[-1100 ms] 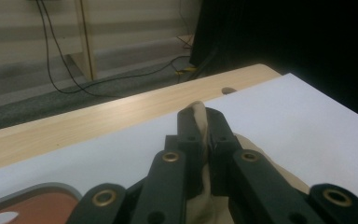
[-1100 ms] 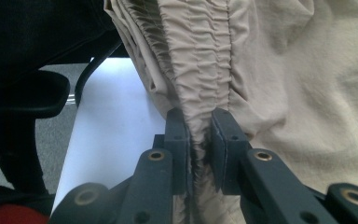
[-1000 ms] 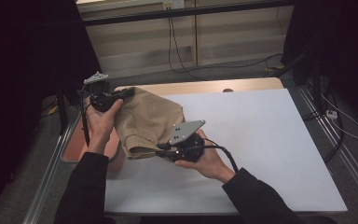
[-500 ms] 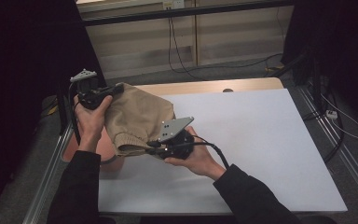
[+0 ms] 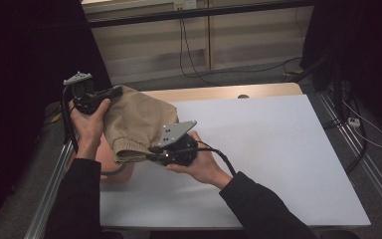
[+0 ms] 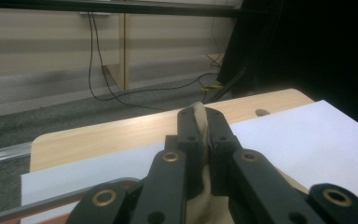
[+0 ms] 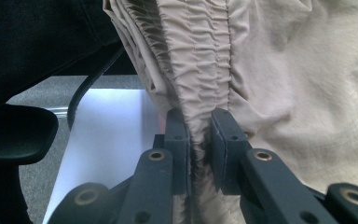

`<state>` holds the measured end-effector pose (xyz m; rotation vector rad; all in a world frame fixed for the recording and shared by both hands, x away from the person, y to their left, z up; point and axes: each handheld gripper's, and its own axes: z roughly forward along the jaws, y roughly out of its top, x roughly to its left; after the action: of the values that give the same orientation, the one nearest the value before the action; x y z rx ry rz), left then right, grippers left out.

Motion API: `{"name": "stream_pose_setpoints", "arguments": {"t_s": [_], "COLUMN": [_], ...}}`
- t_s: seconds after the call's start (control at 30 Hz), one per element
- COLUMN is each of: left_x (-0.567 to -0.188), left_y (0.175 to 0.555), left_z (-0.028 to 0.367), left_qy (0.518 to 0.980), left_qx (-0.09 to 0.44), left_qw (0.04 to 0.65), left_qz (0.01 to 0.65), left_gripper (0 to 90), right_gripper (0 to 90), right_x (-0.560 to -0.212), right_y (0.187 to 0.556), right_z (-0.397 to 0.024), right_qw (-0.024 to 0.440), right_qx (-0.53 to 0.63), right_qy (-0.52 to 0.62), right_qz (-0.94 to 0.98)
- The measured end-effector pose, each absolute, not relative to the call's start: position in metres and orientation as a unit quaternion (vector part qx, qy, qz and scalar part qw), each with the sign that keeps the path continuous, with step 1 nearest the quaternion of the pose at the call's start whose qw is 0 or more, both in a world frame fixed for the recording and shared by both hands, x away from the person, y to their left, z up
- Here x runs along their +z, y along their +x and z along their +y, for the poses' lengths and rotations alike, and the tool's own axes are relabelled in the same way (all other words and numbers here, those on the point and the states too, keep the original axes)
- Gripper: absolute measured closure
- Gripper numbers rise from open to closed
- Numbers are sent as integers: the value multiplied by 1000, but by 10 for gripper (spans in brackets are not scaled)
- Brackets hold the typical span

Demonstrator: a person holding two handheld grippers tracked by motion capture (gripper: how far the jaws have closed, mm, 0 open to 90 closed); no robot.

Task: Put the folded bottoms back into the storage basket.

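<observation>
Already my left gripper (image 5: pixel 113 92) and right gripper (image 5: pixel 151 149) are clamped on the tan garment (image 5: pixel 137 122), lifted above the table (image 5: pixel 278 149); laying it flat probably remains.

Bare white tabletop (image 5: pixel 278 149) rightward

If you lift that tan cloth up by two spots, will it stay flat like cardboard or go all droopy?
Probably droopy: the tan cloth already sags and bunches between the left gripper and the right gripper. It looks soft and light, since its gathered edge crumples into folds. It likely won't slip, as it is pinched tight.
</observation>
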<state>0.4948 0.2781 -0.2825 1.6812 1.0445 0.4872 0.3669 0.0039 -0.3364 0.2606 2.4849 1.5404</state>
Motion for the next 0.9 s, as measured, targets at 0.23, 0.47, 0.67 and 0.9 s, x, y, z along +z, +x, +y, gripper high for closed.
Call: {"name": "stream_pose_setpoints", "arguments": {"t_s": [0.23, 0.47, 0.67, 0.9], "left_x": [-280, -277, -273, -269], "left_y": [498, 499, 498, 500], "left_z": [288, 297, 305, 317], "left_qy": [687, 685, 682, 675], "left_qx": [204, 211, 219, 227], "left_qw": [537, 534, 531, 532], "left_qz": [445, 449, 453, 459], "left_gripper": [870, 871, 871, 871], "right_gripper": [786, 787, 787, 787], "right_x": [-331, -328, -325, -323], "right_y": [372, 375, 377, 382], "right_z": [11, 21, 32, 46], "right_qw": [106, 108, 108, 106], "right_qx": [526, 528, 528, 529], "right_qy": [87, 86, 81, 78], "right_qz": [840, 838, 839, 838]}}
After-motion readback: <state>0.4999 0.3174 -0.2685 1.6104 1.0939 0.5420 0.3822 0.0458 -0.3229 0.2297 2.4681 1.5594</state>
